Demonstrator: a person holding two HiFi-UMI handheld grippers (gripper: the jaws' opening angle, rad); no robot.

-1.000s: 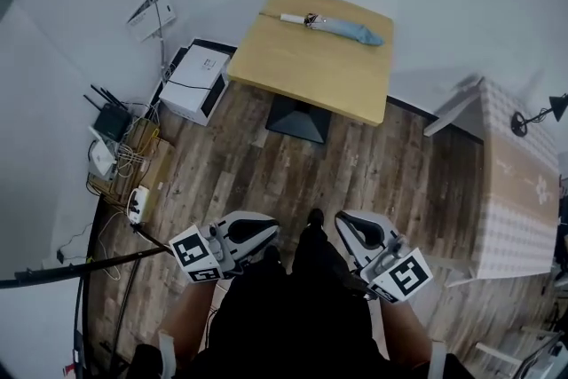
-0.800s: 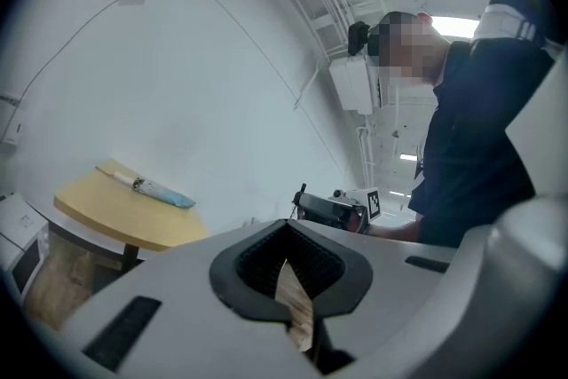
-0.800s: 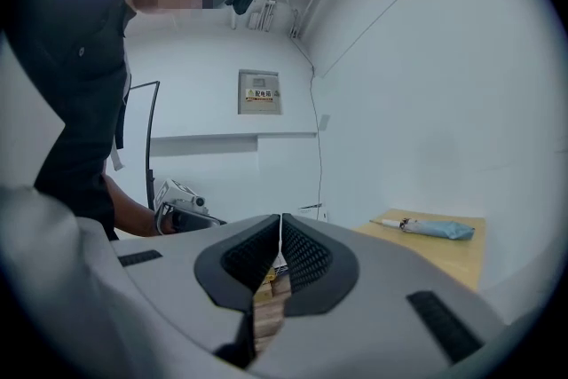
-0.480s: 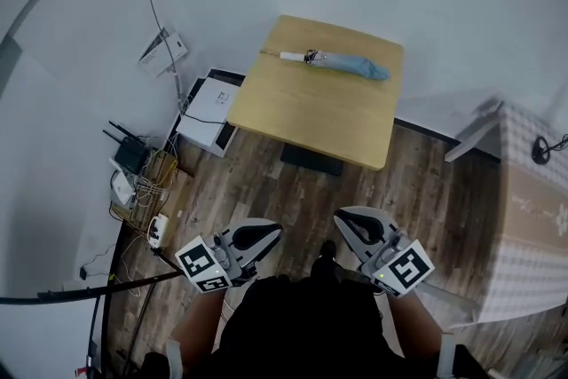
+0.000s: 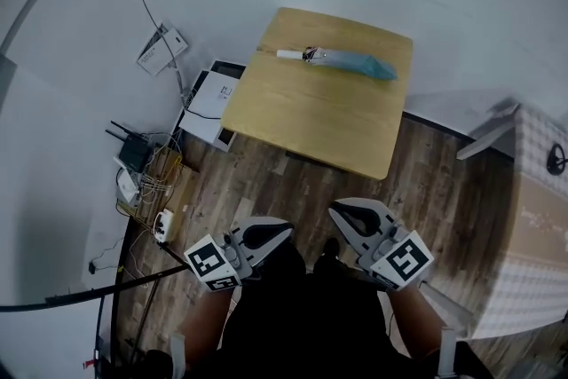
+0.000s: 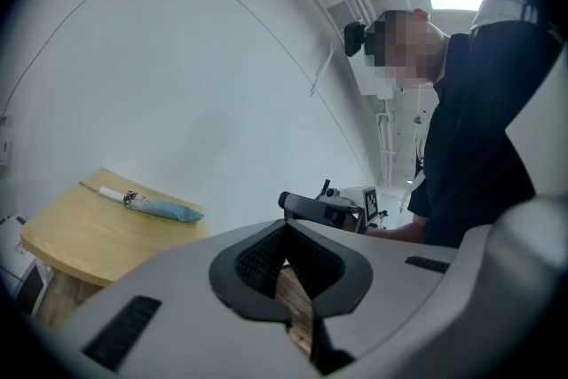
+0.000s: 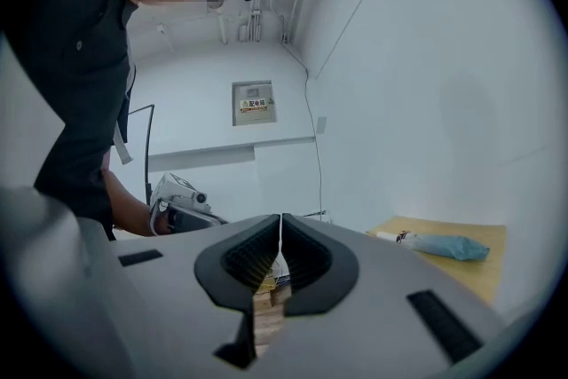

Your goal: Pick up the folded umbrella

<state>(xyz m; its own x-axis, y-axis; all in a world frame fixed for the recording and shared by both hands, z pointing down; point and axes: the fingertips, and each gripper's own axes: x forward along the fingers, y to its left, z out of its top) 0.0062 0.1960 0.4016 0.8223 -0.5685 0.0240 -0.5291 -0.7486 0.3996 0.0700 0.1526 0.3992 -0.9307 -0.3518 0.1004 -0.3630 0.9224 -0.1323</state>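
Note:
The folded umbrella (image 5: 342,60) is light blue with a white handle and lies along the far edge of a small wooden table (image 5: 311,120). Both grippers are held low in front of my body, over the floor and well short of the table. My left gripper (image 5: 286,227) is shut with nothing in it. My right gripper (image 5: 334,209) has its jaws together and is empty too. In the left gripper view the umbrella (image 6: 155,207) lies far off at the left beyond my left gripper (image 6: 286,226). In the right gripper view the umbrella (image 7: 435,244) lies at the right beyond my right gripper (image 7: 280,217).
A white box (image 5: 209,93) sits on the wooden floor by the table's left side. A crate with a router and cables (image 5: 142,177) stands further left. A black pole (image 5: 89,288) crosses the lower left. A pale checked surface (image 5: 532,235) fills the right side.
The table and umbrella have come nearer and sit lower in the head view. Both grippers have travelled forward with me, side by side, jaws unchanged.

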